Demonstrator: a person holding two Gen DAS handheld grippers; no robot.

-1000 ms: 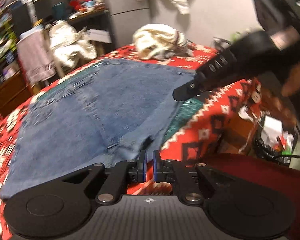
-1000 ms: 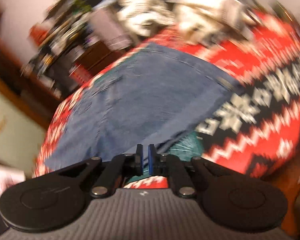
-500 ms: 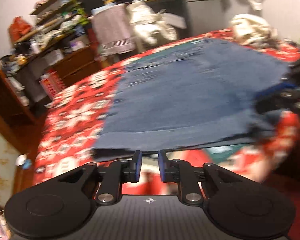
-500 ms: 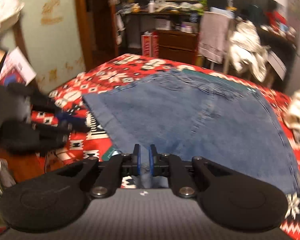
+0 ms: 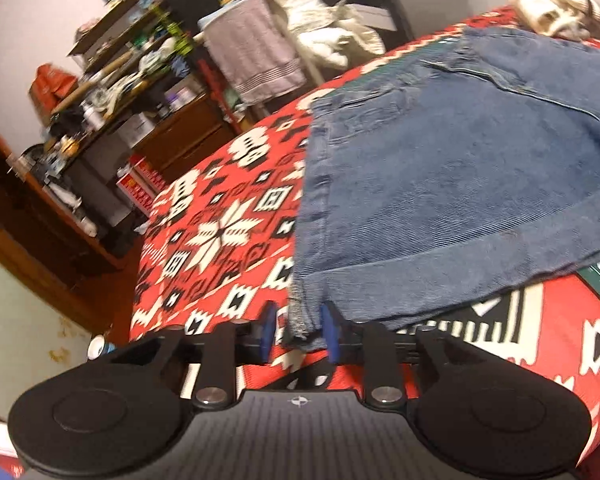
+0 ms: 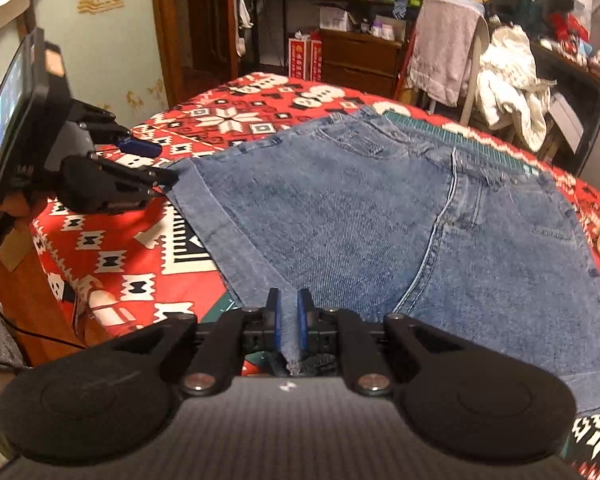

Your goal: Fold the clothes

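Blue denim shorts [image 5: 460, 168] lie spread flat on a red patterned blanket [image 5: 220, 232]. My left gripper [image 5: 298, 332] is at the near left corner of the hem. Its jaws stand apart with the frayed corner [image 5: 300, 324] between the blue pads, and the left pad is clear of the cloth. In the right wrist view the same shorts [image 6: 380, 208] fill the middle. My right gripper [image 6: 289, 320] is shut on a pinched fold of the near hem. The left gripper [image 6: 166, 162] shows there at the hem's far left corner.
A green mat [image 6: 460, 140] pokes out from under the shorts. A heap of pale clothes [image 5: 552, 4] lies at the blanket's far end. A chair draped with a towel [image 6: 444, 48], more white laundry [image 6: 512, 80] and cluttered shelves [image 5: 112, 64] stand beyond the blanket.
My left gripper swung left along the hem to its corner, and its jaws went from shut to apart. The right gripper rolled and moved to the near hem, staying shut.
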